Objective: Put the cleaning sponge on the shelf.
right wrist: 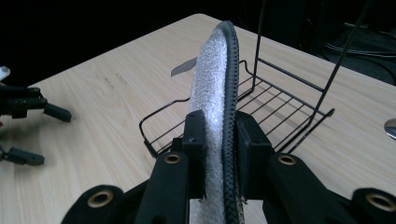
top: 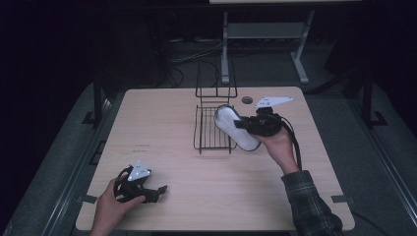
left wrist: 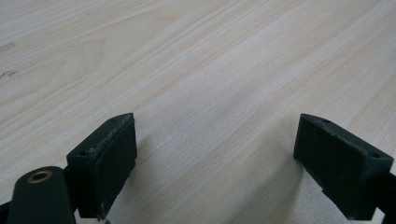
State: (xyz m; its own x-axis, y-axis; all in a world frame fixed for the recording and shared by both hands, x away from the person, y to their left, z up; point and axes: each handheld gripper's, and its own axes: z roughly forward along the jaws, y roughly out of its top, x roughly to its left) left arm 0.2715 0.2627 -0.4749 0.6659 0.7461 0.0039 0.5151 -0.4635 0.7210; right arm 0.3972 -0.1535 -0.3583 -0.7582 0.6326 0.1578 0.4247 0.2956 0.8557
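Wood-grain table carries a black wire rack near its far middle, with a round grommet hole just beyond it. My right tongs pinch a flat insole, white foam face with a dark edge, held on edge over the rack's right rim. Its long axis runs from the tongs out toward the rack's upright back, toe end leading. Left tongs sit spread and empty, low over bare table at the near left.

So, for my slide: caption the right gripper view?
Right hand-held gripper clamps a white slipper above the black wire rack.
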